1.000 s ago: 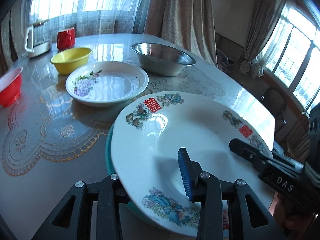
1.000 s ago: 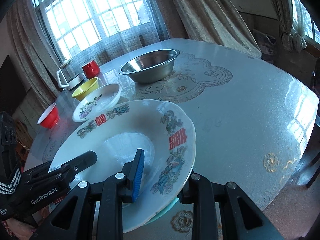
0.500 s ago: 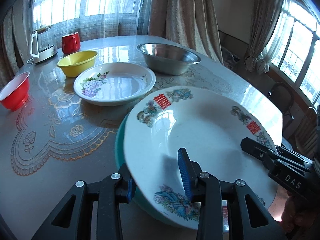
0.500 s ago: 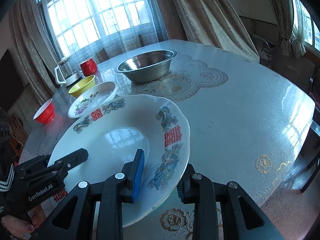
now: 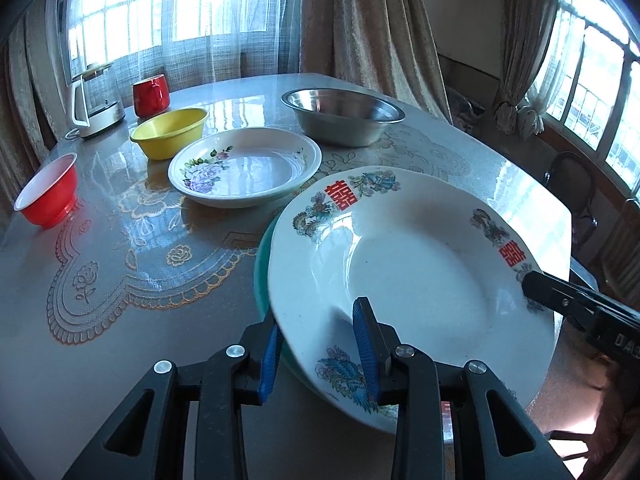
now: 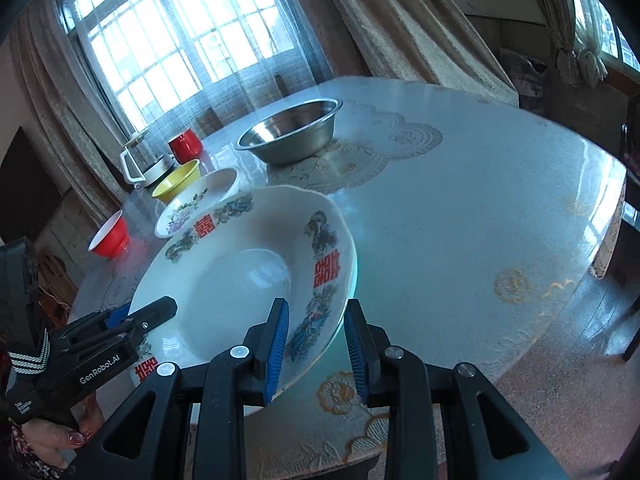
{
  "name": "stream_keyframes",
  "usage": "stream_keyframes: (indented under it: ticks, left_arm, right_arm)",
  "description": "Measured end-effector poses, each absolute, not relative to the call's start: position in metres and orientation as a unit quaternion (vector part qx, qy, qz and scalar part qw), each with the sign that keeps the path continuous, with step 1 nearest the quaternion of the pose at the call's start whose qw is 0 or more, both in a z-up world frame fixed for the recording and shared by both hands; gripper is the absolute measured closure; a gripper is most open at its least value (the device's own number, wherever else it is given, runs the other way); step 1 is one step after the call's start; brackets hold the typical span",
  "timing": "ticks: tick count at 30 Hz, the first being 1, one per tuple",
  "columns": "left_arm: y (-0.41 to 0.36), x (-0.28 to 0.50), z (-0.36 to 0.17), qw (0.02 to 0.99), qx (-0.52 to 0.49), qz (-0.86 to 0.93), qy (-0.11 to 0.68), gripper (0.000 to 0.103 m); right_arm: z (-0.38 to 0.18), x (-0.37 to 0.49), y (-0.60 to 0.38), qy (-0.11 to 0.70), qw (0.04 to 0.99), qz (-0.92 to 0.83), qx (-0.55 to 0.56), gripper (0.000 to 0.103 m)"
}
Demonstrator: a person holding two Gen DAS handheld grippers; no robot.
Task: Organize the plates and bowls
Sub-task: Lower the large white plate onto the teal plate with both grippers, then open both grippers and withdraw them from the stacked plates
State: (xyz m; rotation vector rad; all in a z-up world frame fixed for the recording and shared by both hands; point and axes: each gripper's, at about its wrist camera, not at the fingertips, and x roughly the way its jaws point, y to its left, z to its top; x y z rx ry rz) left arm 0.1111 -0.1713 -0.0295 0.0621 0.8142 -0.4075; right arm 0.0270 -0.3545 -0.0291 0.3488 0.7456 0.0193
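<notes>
Left wrist view: the left gripper (image 5: 320, 348) sits at the bottom middle with its jaws closing across the near rim of the big dragon plate (image 5: 420, 264), one pad under and one on top. I can't tell if both pads really press yet. A teal plate (image 5: 262, 264) peeks out underneath. The floral plate (image 5: 244, 164), yellow bowl (image 5: 170, 132), steel bowl (image 5: 340, 114) and red bowl (image 5: 48, 190) wait across the upper half of the tabletop (image 5: 132, 280).

Right wrist view: the right gripper (image 6: 318, 350) straddles the plate's lower right rim, with a visible gap at the outer pad, so no firm clamp there that I can see.

My guess is it's glazed ceramic: stiff, heavy, slick and chippable. The flat rim on opposite sides looks like the best hold.
</notes>
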Motion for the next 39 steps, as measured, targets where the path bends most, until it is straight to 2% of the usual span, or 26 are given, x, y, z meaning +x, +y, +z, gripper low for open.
stream_keyframes:
  ticks: [5, 21, 26, 27, 31, 33, 35, 39]
  left_arm:
    - [-0.173, 0.107, -0.029, 0.899, 0.035, -0.197, 0.388, 0.068]
    - [-0.162, 0.105, -0.029, 0.899, 0.029, -0.198, 0.39, 0.068]
    - [-0.153, 0.106, -0.023, 0.895, 0.008, -0.207, 0.396, 0.067]
    - [-0.149, 0.105, -0.019, 0.897, 0.002, -0.206, 0.392, 0.066]
    - [-0.137, 0.102, -0.007, 0.906, -0.007, -0.198, 0.374, 0.044]
    - [-0.13, 0.103, -0.002, 0.911, -0.012, -0.19, 0.367, 0.04]
    - [-0.122, 0.106, 0.0, 0.912, -0.022, -0.182, 0.367, 0.028]
    - [-0.104, 0.116, 0.001, 0.913, -0.047, -0.163, 0.372, 0.02]
  right_arm:
    - [-0.024, 0.026, -0.341, 0.365, 0.927, -0.017, 0.088, 0.079]
    - [-0.027, 0.027, -0.335, 0.356, 0.929, -0.023, 0.096, 0.079]
    - [-0.026, 0.029, -0.342, 0.357, 0.925, -0.019, 0.128, 0.076]
    - [-0.026, 0.028, -0.345, 0.354, 0.924, -0.017, 0.146, 0.075]
    - [-0.018, 0.025, -0.352, 0.336, 0.924, -0.02, 0.179, 0.071]
    - [-0.013, 0.027, -0.349, 0.332, 0.927, -0.021, 0.174, 0.07]
    - [-0.009, 0.031, -0.344, 0.331, 0.928, -0.017, 0.171, 0.066]
    - [-0.004, 0.041, -0.337, 0.335, 0.928, -0.008, 0.161, 0.063]
